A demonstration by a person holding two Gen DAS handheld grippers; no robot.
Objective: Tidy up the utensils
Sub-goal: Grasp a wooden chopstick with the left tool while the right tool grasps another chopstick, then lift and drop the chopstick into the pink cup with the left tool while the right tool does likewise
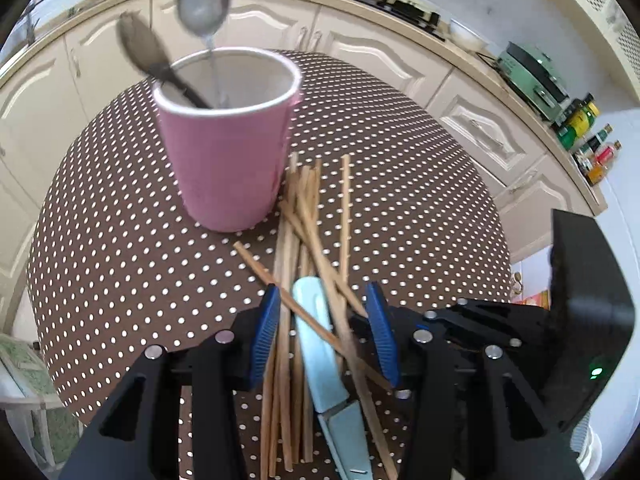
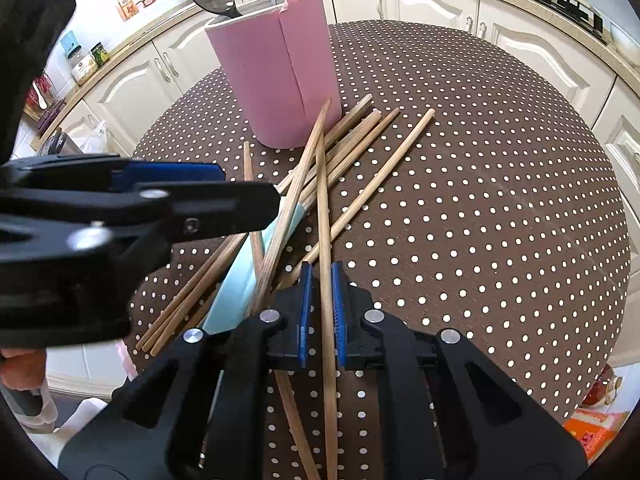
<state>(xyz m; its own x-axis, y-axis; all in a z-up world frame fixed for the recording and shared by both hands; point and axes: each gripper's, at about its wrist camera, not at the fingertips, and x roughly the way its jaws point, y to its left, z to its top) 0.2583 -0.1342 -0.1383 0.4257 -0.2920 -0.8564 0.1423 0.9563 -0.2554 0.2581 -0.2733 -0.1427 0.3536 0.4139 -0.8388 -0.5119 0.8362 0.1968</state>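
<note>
Left wrist: cup [image 1: 228,160] with ladle [image 1: 144,44], probably strainer [image 1: 203,4].

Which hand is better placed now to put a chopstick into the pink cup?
Right. The right tool is already shut on one chopstick. The left tool only straddles the knife and loose sticks.

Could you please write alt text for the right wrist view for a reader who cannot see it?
The right gripper is shut on one wooden chopstick above a loose pile of chopsticks on a polka-dot table. A pink holder stands behind; the left gripper enters from the left.
</note>
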